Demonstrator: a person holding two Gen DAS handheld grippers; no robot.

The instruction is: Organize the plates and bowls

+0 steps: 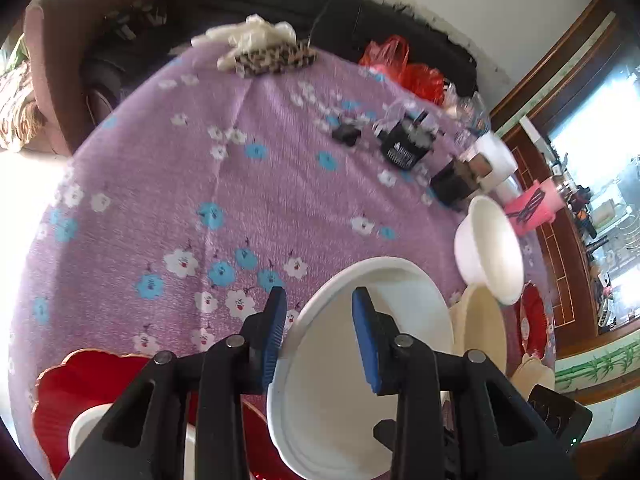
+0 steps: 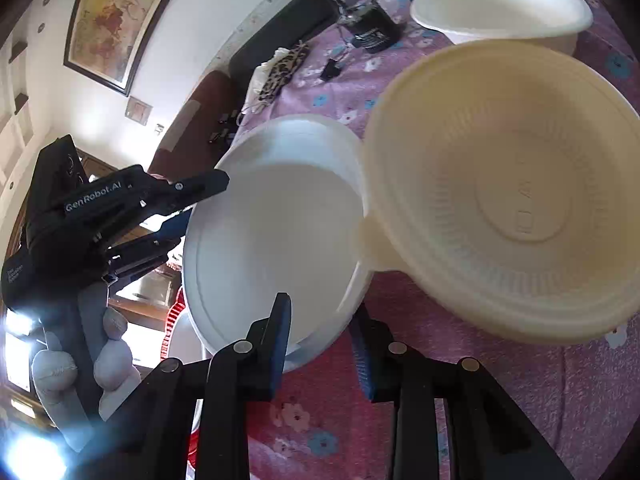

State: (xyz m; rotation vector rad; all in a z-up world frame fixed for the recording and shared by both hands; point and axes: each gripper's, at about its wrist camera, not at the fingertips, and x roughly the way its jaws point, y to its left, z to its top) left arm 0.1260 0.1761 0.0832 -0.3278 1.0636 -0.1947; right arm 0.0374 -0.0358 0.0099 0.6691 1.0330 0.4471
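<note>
A large white bowl (image 1: 360,380) hangs tilted over the purple flowered tablecloth (image 1: 160,200). My left gripper (image 1: 319,294) is shut on its rim, one blue pad outside and one inside. In the right wrist view the same white bowl (image 2: 272,240) has my right gripper (image 2: 320,306) shut on its near rim, and the left gripper (image 2: 206,200) grips its far left edge. A cream ribbed bowl (image 2: 500,200) sits just right of it, its tab over the white rim. A smaller white bowl (image 2: 500,4) stands beyond.
A red scalloped plate (image 1: 80,380) lies under the left gripper, and another red plate (image 1: 532,320) sits at the right table edge. A black jar (image 1: 404,148), small black items, a leopard-print cloth (image 1: 272,58) and a red bag (image 1: 400,64) lie farther back. A gloved hand (image 2: 80,360) holds the left gripper.
</note>
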